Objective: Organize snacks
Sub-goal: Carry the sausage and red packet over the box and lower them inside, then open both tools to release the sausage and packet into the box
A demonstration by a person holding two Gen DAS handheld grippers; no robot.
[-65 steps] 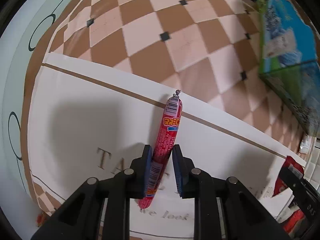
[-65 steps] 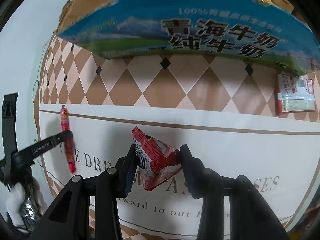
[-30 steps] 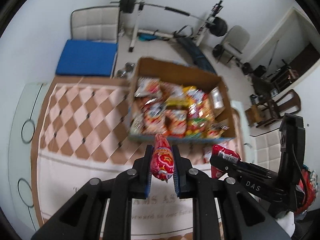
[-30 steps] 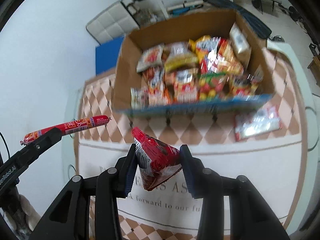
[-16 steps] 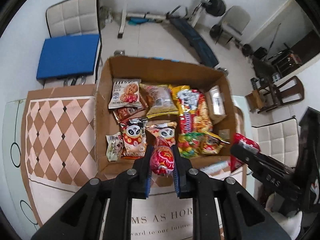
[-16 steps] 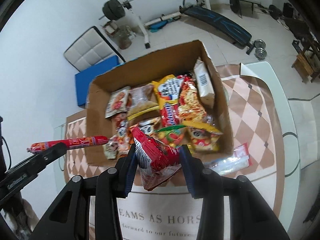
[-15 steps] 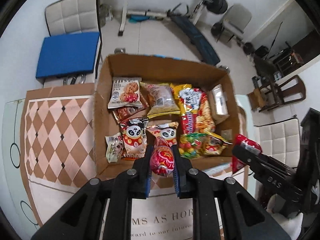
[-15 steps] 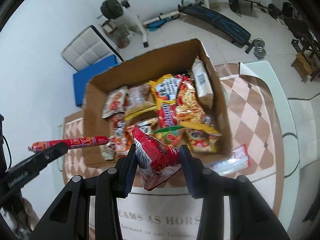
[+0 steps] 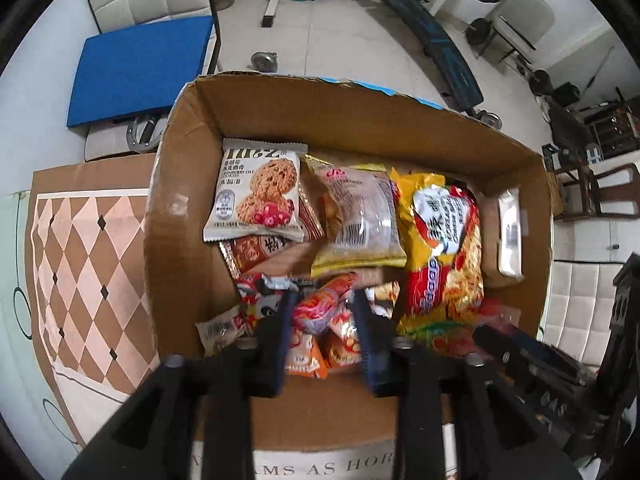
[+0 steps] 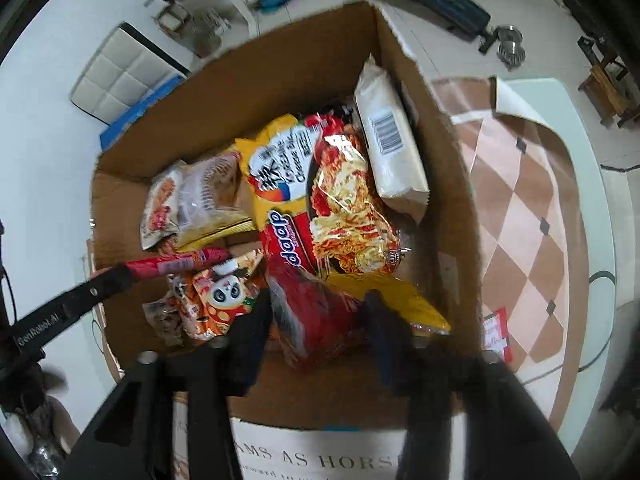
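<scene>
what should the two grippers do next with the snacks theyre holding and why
Probably open both and let go. The left gripper holds the red sausage stick and the right gripper holds the red snack bag, both already inside the walls of the cardboard box, just above the packets lying there.

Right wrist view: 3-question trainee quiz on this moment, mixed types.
1. True or false: the right gripper holds a red pack over the box.
2. The sausage sits between the fingers of: A left gripper, B right gripper, C neither.
3. Which animal is printed on the orange packs?
Key: 1 true; 2 A; 3 panda.
</scene>
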